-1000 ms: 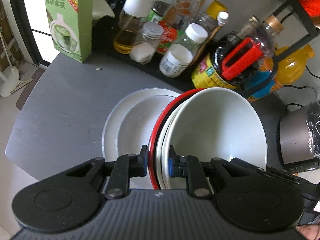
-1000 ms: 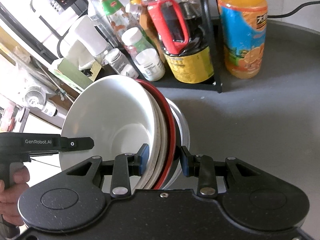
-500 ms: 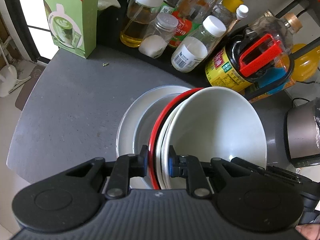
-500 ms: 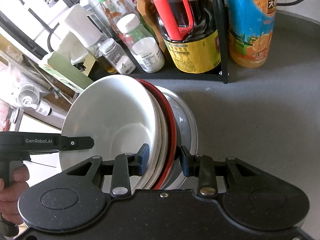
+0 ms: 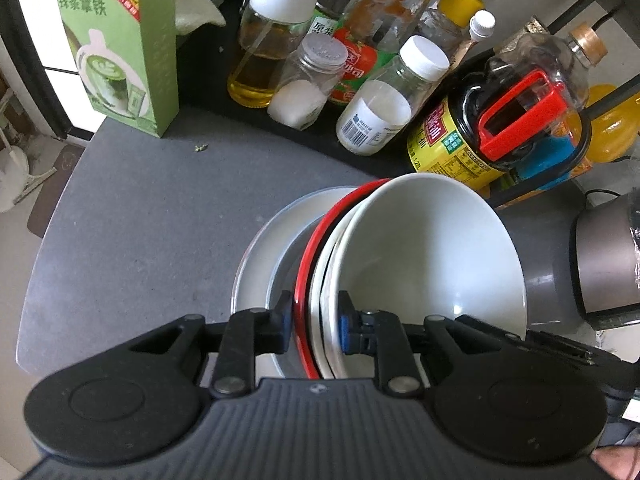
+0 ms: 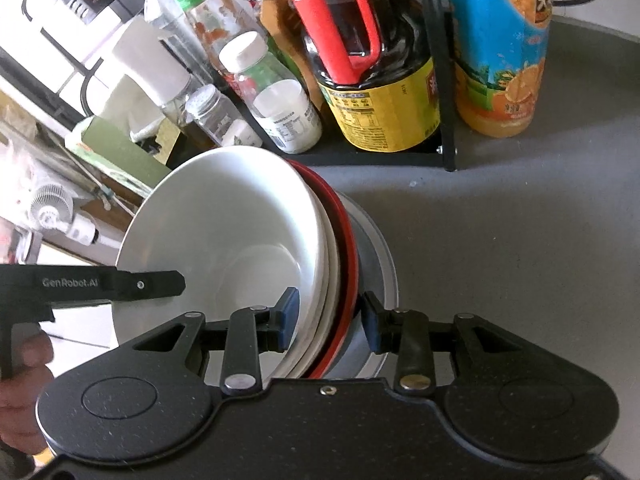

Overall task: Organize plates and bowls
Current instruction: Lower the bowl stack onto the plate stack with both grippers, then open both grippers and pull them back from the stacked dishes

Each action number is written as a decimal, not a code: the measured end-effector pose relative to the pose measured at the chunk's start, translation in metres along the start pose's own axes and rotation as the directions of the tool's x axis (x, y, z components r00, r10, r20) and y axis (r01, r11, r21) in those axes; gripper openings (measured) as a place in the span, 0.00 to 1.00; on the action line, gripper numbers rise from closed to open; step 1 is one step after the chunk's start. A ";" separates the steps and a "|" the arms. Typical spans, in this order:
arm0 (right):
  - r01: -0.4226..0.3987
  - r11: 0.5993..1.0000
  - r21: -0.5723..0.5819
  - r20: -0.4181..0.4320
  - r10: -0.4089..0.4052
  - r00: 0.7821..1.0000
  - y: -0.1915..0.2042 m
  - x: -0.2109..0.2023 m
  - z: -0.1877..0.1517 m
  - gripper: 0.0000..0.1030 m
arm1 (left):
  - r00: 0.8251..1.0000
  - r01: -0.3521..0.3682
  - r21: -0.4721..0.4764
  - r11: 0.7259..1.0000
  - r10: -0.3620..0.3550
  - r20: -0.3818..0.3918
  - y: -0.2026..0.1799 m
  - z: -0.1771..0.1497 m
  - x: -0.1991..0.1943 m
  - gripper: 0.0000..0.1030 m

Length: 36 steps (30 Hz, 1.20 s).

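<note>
Left tool (image 5: pixel 314 324) first: its jaws straddle the near rim of the bowl stack (image 5: pixel 420 248), one pad inside the top white bowl, the other outside the red-rimmed bowl (image 5: pixel 306 256). They've just been easing open with the rims between them. The pads sit so close to the rims that I honestly can't tell if it's gripping or just letting go.

Right tool (image 6: pixel 330 320) is on the opposite side of the same stack, jaws also just opening. Its outer pad (image 6: pixel 372 324) stands clear of the red rim with a visible gap, so I'd call that one released.

The bit that matters: the stack lies dead ahead of both tools, rims running straight into the jaws, and it sits nested on the pale plate (image 5: pixel 256 248) on the grey counter (image 5: pixel 140 220), just in front of the bottle rack (image 5: pixel 376 120). Neither hand is nearer, they're mirror images. My guess is the next move is backing both tools off along the rim line without dragging the bowls.

Compared to a second ago, the plate peeks out much less from behind the stack, so the bowls have come down onto it. The right outer pad was touching the rim then, and now it isn't.
</note>
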State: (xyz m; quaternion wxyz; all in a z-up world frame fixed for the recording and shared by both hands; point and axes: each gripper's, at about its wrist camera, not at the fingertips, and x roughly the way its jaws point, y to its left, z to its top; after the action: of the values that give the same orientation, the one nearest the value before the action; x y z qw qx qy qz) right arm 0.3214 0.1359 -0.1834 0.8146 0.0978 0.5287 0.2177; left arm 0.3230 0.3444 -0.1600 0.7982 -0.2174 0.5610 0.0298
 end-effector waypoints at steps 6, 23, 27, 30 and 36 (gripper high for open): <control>0.008 1.000 0.022 0.054 -0.010 0.999 -0.003 -0.012 -0.005 0.46 | 1.000 0.016 0.012 1.000 -0.015 -0.008 0.002 0.001 0.000 0.23; 0.008 0.997 0.077 0.220 -0.025 0.975 -0.037 -0.074 -0.039 0.85 | 0.993 -0.040 0.133 0.990 0.025 0.113 -0.025 -0.004 -0.036 0.78; 0.012 0.996 0.090 0.266 -0.036 0.963 -0.051 -0.097 -0.051 0.96 | 0.989 -0.069 0.137 0.988 0.051 0.137 -0.035 -0.018 -0.045 0.79; 0.020 0.995 0.093 0.300 -0.047 0.953 -0.063 -0.118 -0.063 1.00 | 0.984 -0.097 0.139 0.986 0.073 0.165 -0.046 -0.030 -0.055 0.81; 0.030 0.995 0.095 0.352 -0.062 0.934 -0.099 -0.170 -0.098 1.00 | 0.962 -0.137 0.131 0.982 0.100 0.253 -0.079 -0.067 -0.087 0.93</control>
State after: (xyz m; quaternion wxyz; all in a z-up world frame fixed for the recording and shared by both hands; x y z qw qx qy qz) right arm 0.1989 -0.0363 -0.1245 0.8963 0.1590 0.3843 0.1539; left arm 0.2548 0.2646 -0.0752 0.8721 -0.1182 0.4707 0.0628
